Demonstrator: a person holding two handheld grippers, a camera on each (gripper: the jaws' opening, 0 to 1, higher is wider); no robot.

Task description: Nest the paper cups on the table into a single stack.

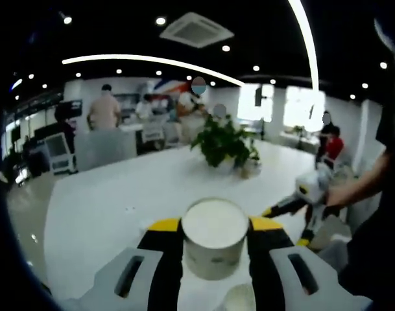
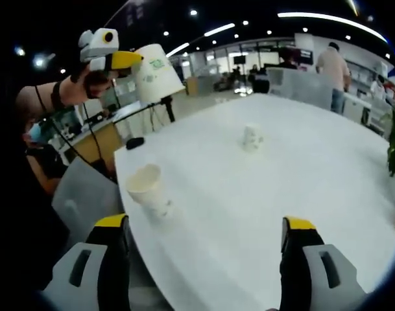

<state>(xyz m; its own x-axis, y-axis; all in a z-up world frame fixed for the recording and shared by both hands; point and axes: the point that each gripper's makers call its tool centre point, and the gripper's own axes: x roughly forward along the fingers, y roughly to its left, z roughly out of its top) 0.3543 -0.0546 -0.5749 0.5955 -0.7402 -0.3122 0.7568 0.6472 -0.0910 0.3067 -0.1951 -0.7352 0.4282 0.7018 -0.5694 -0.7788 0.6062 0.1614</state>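
Spanning a bright office, white table (image 2: 268, 194)

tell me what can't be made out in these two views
- Held cup, left gripper view: its base sits between the left gripper jaws; whether anything is inside can't be told.
- Print on that cup, right gripper view: too small and blurred to read.
- Far cup, right gripper view: too small to tell if it is one cup or several nested.
- Near cup: its inside is blurred.
- Right gripper: wide open, nothing between the jaws.
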